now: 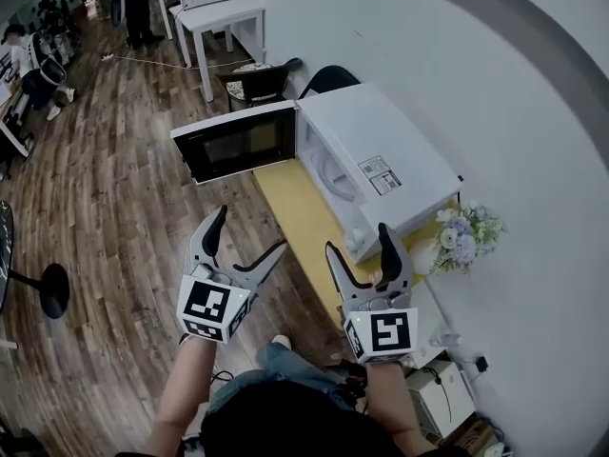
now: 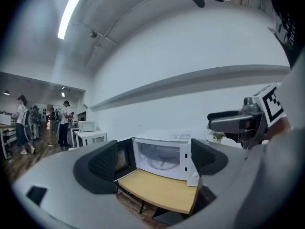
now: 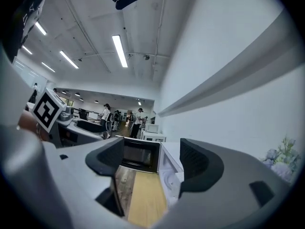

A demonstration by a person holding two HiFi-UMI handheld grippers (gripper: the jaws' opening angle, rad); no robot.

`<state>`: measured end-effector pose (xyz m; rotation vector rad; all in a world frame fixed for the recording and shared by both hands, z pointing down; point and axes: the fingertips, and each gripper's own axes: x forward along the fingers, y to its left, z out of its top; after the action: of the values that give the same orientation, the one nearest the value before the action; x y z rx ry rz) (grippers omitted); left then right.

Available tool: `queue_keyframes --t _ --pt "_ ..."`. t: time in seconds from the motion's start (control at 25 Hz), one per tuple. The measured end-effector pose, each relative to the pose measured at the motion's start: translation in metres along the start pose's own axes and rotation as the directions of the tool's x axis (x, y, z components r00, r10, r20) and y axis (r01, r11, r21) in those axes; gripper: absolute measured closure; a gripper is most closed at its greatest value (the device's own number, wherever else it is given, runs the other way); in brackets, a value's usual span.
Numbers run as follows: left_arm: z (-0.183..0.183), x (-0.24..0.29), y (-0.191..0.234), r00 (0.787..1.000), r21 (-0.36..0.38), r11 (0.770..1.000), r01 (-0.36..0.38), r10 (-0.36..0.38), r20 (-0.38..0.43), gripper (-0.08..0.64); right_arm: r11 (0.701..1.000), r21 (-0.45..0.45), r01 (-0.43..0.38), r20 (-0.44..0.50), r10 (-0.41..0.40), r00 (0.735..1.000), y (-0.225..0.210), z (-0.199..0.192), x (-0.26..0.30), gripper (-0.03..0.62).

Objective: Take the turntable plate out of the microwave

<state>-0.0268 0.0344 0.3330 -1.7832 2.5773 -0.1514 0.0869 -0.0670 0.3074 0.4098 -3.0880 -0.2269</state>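
A white microwave (image 1: 381, 160) stands on a yellow wooden table (image 1: 295, 208) with its door (image 1: 238, 141) swung wide open. Inside it lies the clear glass turntable plate (image 2: 163, 163), also seen edge-on as the plate (image 1: 335, 174) in the head view. My left gripper (image 1: 249, 241) is open and empty, held in the air in front of the table. My right gripper (image 1: 360, 250) is open and empty too, near the microwave's front right corner. Both stand short of the cavity. The open microwave (image 3: 167, 178) shows between the right jaws.
A vase of flowers (image 1: 461, 236) stands on the table right of the microwave. White wall behind. A dark chair (image 1: 257, 84) and a white desk (image 1: 214, 17) stand farther back. People stand at the far left of the room (image 1: 29, 60). Wooden floor lies left of the table.
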Motion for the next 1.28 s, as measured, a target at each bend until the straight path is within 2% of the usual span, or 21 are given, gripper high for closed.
queue_keyframes --t 0.44,0.72,1.04,1.12,1.28 --pt "0.002 0.068 0.009 0.993 -0.015 0.993 0.120 -0.120 0.005 0.072 0.980 -0.033 0.195 -0.016 -0.196 0.981 -0.043 0.001 -0.007 0.237" --pt "-0.003 0.107 0.013 0.968 -0.006 0.968 0.250 -0.250 0.010 0.072 0.949 -0.050 0.312 -0.036 -0.314 0.949 -0.050 -0.004 0.002 0.239" --pt "-0.017 0.156 0.050 0.911 -0.014 0.911 0.413 -0.413 -0.008 0.074 0.893 -0.062 0.445 -0.071 -0.449 0.891 -0.037 -0.007 0.050 0.239" --pt "-0.023 0.168 0.058 0.886 -0.006 0.887 0.462 -0.462 -0.025 0.075 0.876 -0.057 0.478 -0.078 -0.482 0.873 -0.032 -0.007 0.065 0.239" --pt "-0.034 0.183 0.066 0.818 0.006 0.819 0.574 -0.572 -0.060 0.080 0.845 -0.030 0.533 -0.087 -0.534 0.841 -0.021 -0.007 0.099 0.239"
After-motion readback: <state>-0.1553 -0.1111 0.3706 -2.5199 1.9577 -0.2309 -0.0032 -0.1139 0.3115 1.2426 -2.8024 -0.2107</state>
